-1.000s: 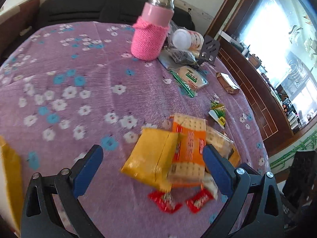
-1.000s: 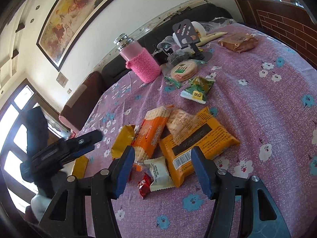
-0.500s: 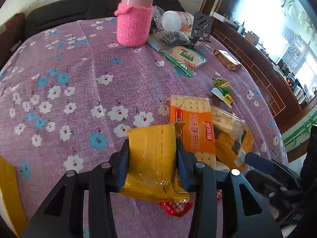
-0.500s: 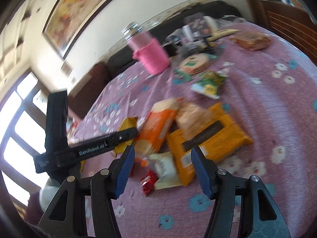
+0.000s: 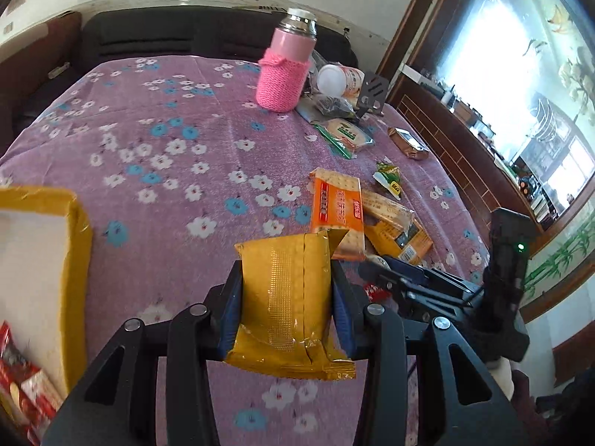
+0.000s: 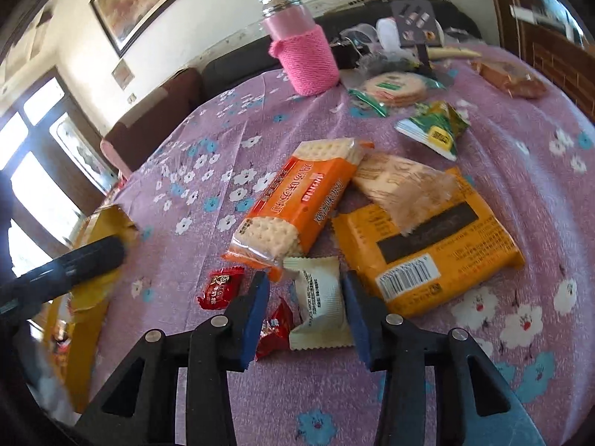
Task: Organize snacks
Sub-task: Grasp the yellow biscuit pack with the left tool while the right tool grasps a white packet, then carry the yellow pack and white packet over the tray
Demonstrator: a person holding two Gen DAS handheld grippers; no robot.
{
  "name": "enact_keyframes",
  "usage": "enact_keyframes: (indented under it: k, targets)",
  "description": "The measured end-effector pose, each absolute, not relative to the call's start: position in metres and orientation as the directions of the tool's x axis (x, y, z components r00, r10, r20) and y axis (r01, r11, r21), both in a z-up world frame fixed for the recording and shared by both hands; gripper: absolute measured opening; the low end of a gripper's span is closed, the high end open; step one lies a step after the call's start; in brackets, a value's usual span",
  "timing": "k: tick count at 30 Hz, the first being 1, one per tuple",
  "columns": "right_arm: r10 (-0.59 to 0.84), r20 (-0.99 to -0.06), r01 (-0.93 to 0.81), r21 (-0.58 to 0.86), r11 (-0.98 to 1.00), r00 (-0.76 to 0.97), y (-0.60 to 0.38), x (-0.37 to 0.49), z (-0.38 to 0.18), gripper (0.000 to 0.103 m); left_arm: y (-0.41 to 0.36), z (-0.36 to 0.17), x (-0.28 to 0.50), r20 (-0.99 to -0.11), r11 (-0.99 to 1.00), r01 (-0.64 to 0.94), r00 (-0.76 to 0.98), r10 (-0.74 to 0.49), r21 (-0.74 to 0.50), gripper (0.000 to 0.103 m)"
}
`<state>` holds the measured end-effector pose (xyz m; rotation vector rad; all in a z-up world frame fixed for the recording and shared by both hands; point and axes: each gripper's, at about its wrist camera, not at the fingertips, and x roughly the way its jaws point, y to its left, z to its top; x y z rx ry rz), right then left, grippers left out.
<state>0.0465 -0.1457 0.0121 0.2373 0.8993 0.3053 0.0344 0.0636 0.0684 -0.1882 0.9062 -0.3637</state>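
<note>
L gripper [image 5: 286, 297] clamped on the yellow snack packet [image 5: 286, 301]; both pads press its sides, pkt standing on end between them, long axis along the fingers, crimped end toward the camera, lifted clear of the purple floral cloth [image 5: 167, 156]. Yellow box [image 5: 76, 245] sits at near left of L-wrist view, open side up, red-wrapped snacks already in its near corner; box lies left of the held pkt, nothing between them. Judged: the coming move is a carry leftward to the box, so what counts is pkt-to-box bearing, and L hand is plainly the nearer one. R gripper [image 6: 306, 308] has jaws that have just been closing, now narrowed around the white wrapped snack [image 6: 319, 308]. Snack lies flat on cloth between the blue pads, long axis roughly along the fingers. Right pad looks on or at its edge, left pad shows a slim gap w/ a red candy [image 6: 273, 329] under it; can't call a firm squeeze yet, so counted as not gripping. A second red candy [image 6: 219, 286] lies just left, apart. Orange cracker pack [image 6: 297, 200] touches the white snack's far end; large yellow pack [image 6: 427, 245] just right, w/ a clear-wrapped biscuit pack [image 6: 401, 186] lying over it. Pink-sleeved flask [image 6: 301, 52] upright at far side. Judged: risk is R pinching the red candy along w/ the white one.
</note>
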Motion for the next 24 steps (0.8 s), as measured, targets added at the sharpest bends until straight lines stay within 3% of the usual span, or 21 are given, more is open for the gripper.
enact_keyframes:
  k: [1, 5, 12, 19, 24]
  targets:
    - [0.361, -0.728, -0.163, 0.330, 0.930, 0.583, -0.146, 0.045, 0.012, 0.027, 0.070, 0.071, 0.027, -0.727, 0.922, 0.216, 0.569, -0.386, -0.321, 0.040]
    - [0.398, -0.719, -0.150, 0.384, 0.911, 0.570, -0.155, 0.040, 0.011, 0.020, 0.089, 0.081, 0.002, -0.698, 0.918, 0.172, 0.603, -0.385, -0.357, 0.040]
    - [0.436, -0.658, -0.147, 0.447, 0.882, 0.615, -0.168, 0.026, 0.023, 0.020, 0.135, 0.103, -0.046, -0.647, 0.915, 0.099, 0.678, -0.349, -0.391, 0.040]
    - [0.388, -0.652, -0.184, 0.361, 0.914, 0.651, -0.147, 0.009, 0.040, 0.019, 0.202, 0.112, -0.078, -0.642, 0.931, -0.029, 0.732, -0.227, -0.363, 0.041]
    - [0.466, -0.646, -0.228, 0.420, 0.878, 0.605, -0.127, -0.005, 0.053, 0.019, 0.251, 0.113, -0.086, -0.661, 0.935, -0.120, 0.737, -0.141, -0.333, 0.041]
